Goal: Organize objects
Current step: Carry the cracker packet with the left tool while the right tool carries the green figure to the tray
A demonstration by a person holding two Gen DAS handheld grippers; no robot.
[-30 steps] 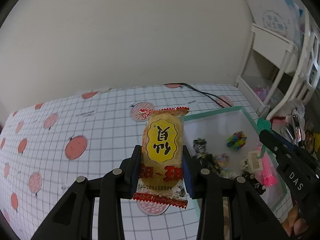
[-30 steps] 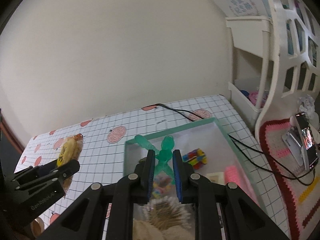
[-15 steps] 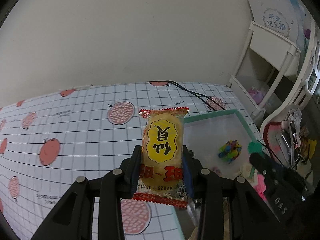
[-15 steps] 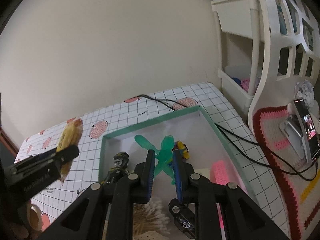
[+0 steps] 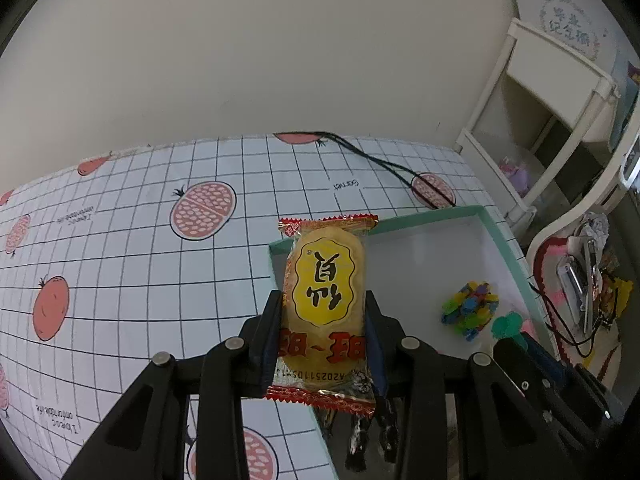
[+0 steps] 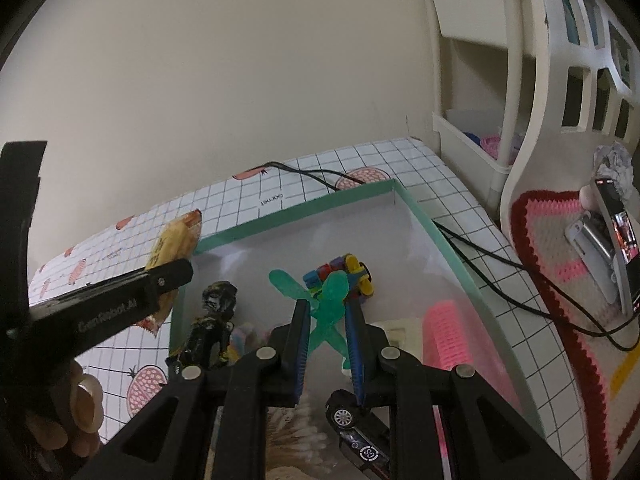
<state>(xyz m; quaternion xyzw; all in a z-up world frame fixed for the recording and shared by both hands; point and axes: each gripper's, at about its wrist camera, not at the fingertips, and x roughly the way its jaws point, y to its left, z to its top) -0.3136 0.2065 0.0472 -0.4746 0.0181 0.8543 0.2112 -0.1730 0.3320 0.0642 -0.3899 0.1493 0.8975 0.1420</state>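
In my left gripper (image 5: 324, 320) I hold a yellow rice-cracker packet with red crimped ends (image 5: 323, 292); the two pads press on its long sides, so the jaws stand partly apart, only as wide as the packet. The packet hangs above the near-left corner of the shallow white box with a green rim (image 5: 504, 236), which lies on the table (image 5: 120, 272) covered with a white grid cloth printed with red fruits.

My right gripper (image 6: 327, 320) is closed on a translucent green plastic toy with leaf-shaped blades (image 6: 326, 312), and it is over the inside of the same box. Below and beside it in the box I see a small dark figurine (image 6: 212, 320), a bundle of many-coloured plastic pieces (image 6: 344, 276), a pink ribbed roller (image 6: 448, 336) and a black toy car (image 6: 356, 428). A black cable (image 6: 480, 248) runs over the table just beside the far and right walls of the box.
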